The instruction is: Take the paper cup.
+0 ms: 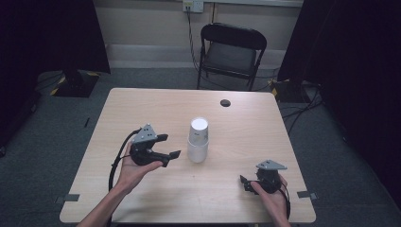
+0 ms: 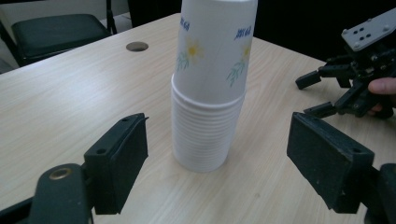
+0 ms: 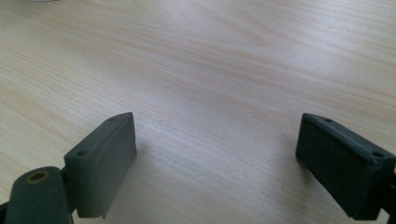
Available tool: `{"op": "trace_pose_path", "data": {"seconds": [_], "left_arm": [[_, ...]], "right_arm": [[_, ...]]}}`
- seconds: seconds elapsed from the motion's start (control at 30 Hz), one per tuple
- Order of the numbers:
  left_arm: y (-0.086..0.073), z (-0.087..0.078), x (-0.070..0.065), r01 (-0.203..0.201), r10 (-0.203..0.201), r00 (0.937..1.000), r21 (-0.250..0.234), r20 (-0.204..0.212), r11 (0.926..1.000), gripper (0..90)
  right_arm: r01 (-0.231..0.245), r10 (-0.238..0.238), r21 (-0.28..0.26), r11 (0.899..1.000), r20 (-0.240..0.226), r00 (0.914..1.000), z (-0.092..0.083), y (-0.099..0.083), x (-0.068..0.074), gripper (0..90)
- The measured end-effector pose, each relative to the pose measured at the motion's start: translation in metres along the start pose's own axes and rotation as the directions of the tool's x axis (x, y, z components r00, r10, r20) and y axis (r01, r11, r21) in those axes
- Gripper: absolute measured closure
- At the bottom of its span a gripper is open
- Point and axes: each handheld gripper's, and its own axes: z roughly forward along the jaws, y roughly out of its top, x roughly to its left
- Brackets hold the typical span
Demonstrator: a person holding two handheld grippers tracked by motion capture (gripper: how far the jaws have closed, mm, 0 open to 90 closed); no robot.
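Left hand-held gripper (image 2: 217, 163) gaping, empty | cup stack (image 2: 208, 88) just ahead, mid-table | right hand-held gripper (image 3: 217, 163) wide, empty

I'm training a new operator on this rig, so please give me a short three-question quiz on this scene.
1. True or false: the left gripper is clamped on the stack of white paper cups.
2. Multiple choice: the right gripper hovers over A) the bare pale wooden table, B) a plate, C) the cups.
3. Fill in: the top cup sits upside ____.

Key: 1 false, its jaws stand apart, clear of the stack; 2 A; 3 down.
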Motion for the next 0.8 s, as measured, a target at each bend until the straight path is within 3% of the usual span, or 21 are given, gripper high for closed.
{"op": "trace_pose_path", "data": {"seconds": [0.07,0.13,0.5,0.8], "left_arm": [[0.004,0.004,-0.001,0.003,-0.003,0.9999,-0.001,0.017,1.0,20.3],[0.008,0.009,-0.003,-0.023,0.023,0.9997,0.01,0.002,0.9997,20.7],[0.025,0.036,-0.001,-0.011,0.011,0.9997,-0.022,0.024,0.9997,16.6],[0.045,0.055,-0.003,-0.035,0.035,0.9993,-0.036,0.011,0.9987,16.2]], "right_arm": [[0.001,-0.001,0.0,1.0,0.0,1.0,0.0,0.0,0.0,11.8],[0.001,-0.001,0.0,1.0,0.0,1.0,0.0,0.0,0.0,11.8],[0.003,-0.003,0.0,1.0,-0.001,1.0,0.0,0.0,0.0,11.8],[0.004,-0.004,-0.001,1.0,-0.001,1.0,0.0,0.0,0.0,12.0]]}}
